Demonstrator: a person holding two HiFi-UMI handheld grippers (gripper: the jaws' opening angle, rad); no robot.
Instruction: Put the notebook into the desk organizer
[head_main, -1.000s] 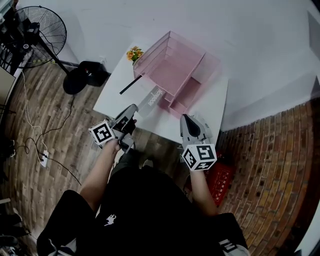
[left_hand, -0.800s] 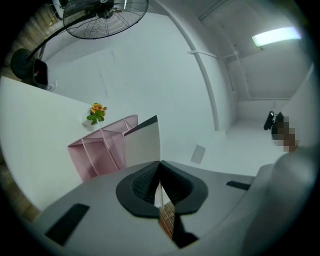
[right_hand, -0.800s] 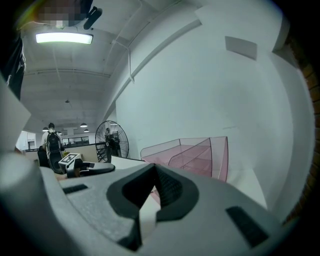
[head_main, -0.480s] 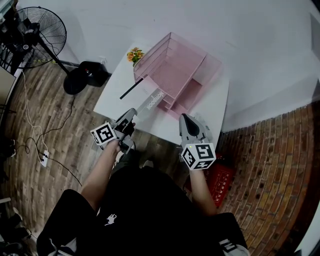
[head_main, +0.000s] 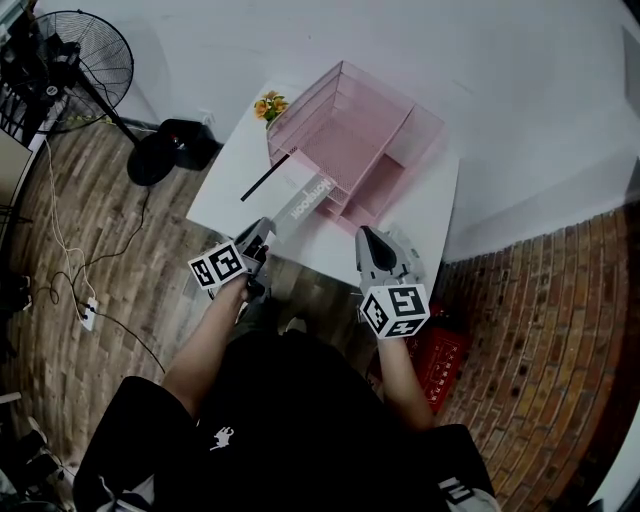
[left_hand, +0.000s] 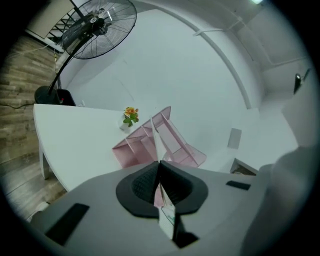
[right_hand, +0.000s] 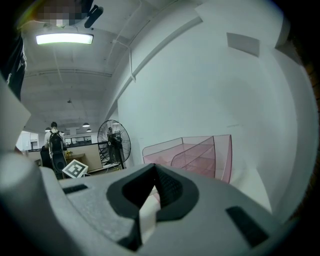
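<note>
Two grippers at the table's (head_main: 224, 188) near edge, left gripper (head_main: 264, 233) clenched on the notebook (head_main: 301, 196) (edge-on), far end at the pink desk organizer's (head_main: 365, 125) front, right gripper (head_main: 368, 239) closed, empty.

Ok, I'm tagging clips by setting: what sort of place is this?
Probably an open office or lab: a white table against a plain wall, a pedestal fan on plank flooring, a ceiling strip light overhead.
</note>
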